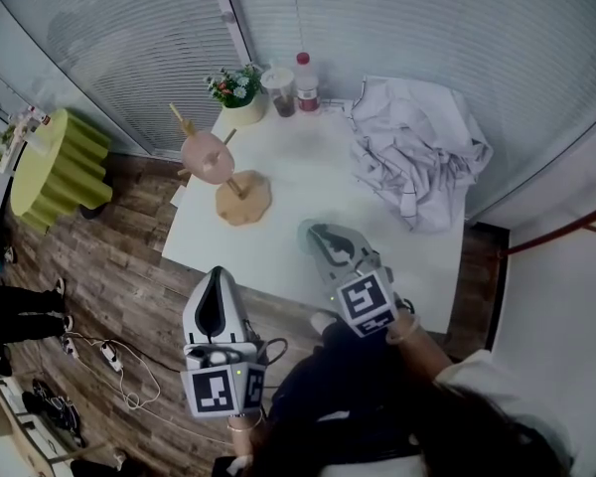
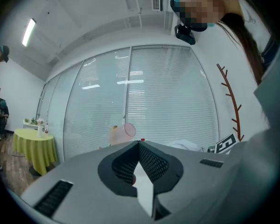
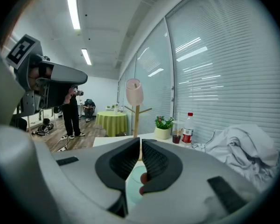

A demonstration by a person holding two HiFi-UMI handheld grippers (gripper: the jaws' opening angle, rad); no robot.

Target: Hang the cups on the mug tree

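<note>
Approaching green cup [image 1: 307, 235] on table [image 1: 298, 172]: right gripper [image 1: 324, 240] closed, empty, just above it. Left gripper [image 1: 215, 280] clenched, empty. Pink cup [image 1: 207, 157] on tree [image 1: 241, 197]. Next, likely: open, grasp rim.

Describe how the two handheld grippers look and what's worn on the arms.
The left gripper and right gripper are light grey, beak-shaped shells tapering to the jaws, with dark cross-hatched pads inside. The left cube and right cube show black-and-white square markers; a green light glows on the left one, and a dark cable loops beside it. The right sleeve looks white; other clothing is dark.
</note>
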